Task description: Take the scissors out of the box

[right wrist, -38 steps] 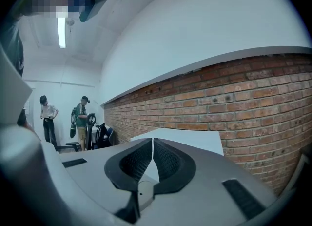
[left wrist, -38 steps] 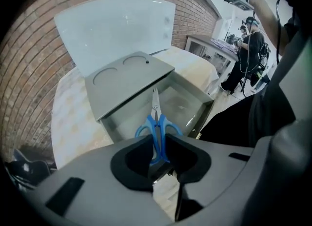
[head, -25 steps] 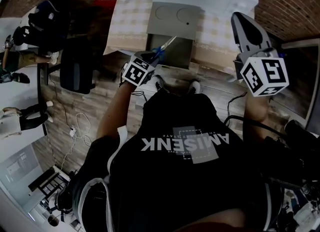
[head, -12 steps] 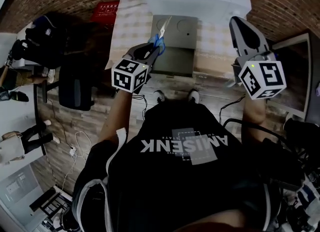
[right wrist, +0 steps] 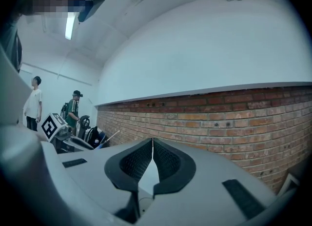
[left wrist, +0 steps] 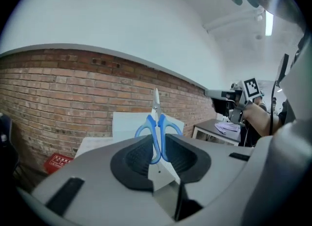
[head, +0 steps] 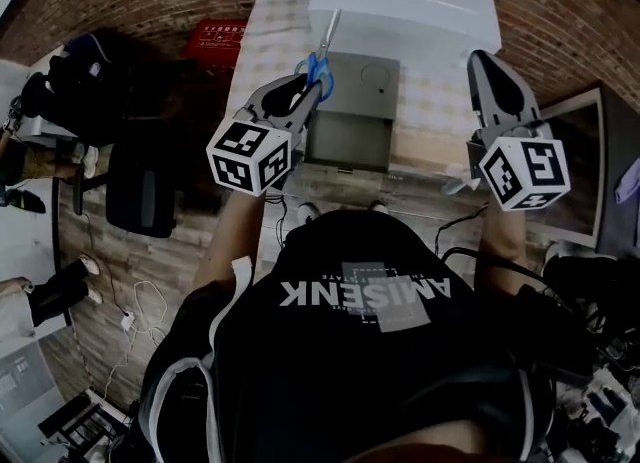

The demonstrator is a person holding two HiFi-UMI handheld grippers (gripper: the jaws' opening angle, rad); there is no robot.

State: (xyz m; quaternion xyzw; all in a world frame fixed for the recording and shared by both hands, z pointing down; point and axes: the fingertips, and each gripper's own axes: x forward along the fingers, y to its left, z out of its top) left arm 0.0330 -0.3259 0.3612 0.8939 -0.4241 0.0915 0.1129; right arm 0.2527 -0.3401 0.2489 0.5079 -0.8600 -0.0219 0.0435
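The scissors (left wrist: 157,131) have glossy blue plastic handles and bright, smooth metal blades. The left gripper (left wrist: 157,144) is matt grey plastic, and its pads (left wrist: 132,159) are dull black and finely ribbed, like rubber. The right gripper (right wrist: 152,146) has the same grey shell and ribbed black pads. The marker cube (head: 248,156) carries flat black-and-white print. The box (head: 372,79) is smooth matt grey; whether it is metal or plastic cannot be told. The white case (head: 405,1) looks smooth. The tablecloth (head: 272,39) looks like checked woven cloth. The wall (left wrist: 63,88) is rough red brick and the floor (head: 190,241) is worn wood planks.
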